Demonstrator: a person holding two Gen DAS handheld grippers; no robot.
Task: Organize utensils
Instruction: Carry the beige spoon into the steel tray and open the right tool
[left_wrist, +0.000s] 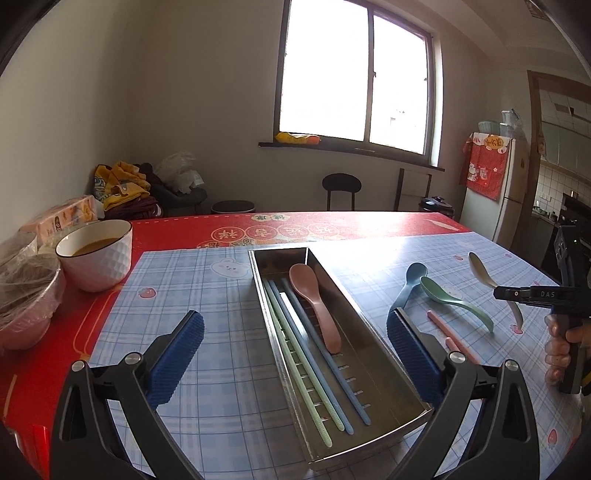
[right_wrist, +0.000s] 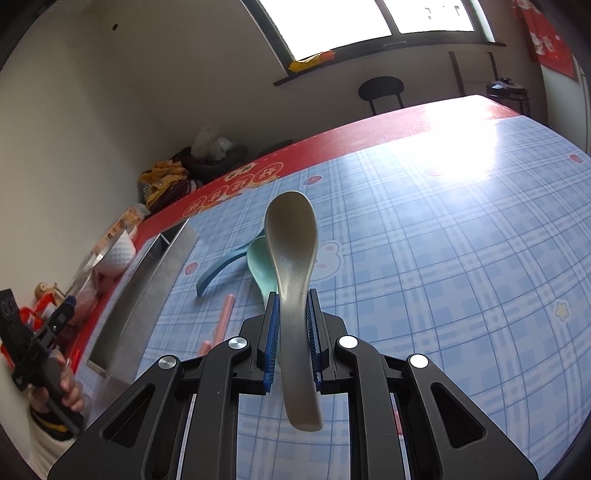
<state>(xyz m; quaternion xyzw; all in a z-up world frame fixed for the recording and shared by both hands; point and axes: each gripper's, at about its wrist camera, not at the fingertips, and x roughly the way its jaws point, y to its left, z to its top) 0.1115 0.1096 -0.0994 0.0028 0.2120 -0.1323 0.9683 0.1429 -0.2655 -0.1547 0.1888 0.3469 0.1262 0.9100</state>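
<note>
Left wrist view: left gripper (left_wrist: 295, 350) wide open, nothing between the pads, hovering over the near end of the tray (left_wrist: 373, 328). In the tray, a pink spoon (left_wrist: 314, 302) beside green and blue chopsticks (left_wrist: 314, 354). On the cloth (left_wrist: 221, 369) right of the tray: blue spoon (left_wrist: 412, 278), green spoon (left_wrist: 454, 299), pink chopsticks (left_wrist: 448, 332). Far right, the right gripper (left_wrist: 496, 293) clenched on the grey spoon (left_wrist: 484, 273), above the cloth.

Right wrist view: right gripper (right_wrist: 293, 325) grasping the grey spoon (right_wrist: 293, 251) by the handle, bowl forward, handle end free behind the pads. Tray (right_wrist: 162, 266) well apart to the left.

For the step, probably carrying this spoon to the tray: keep the grasp firm, turn along the tray's length, lower beside the pink spoon, release only when low. Left gripper better moved aside first.
</note>
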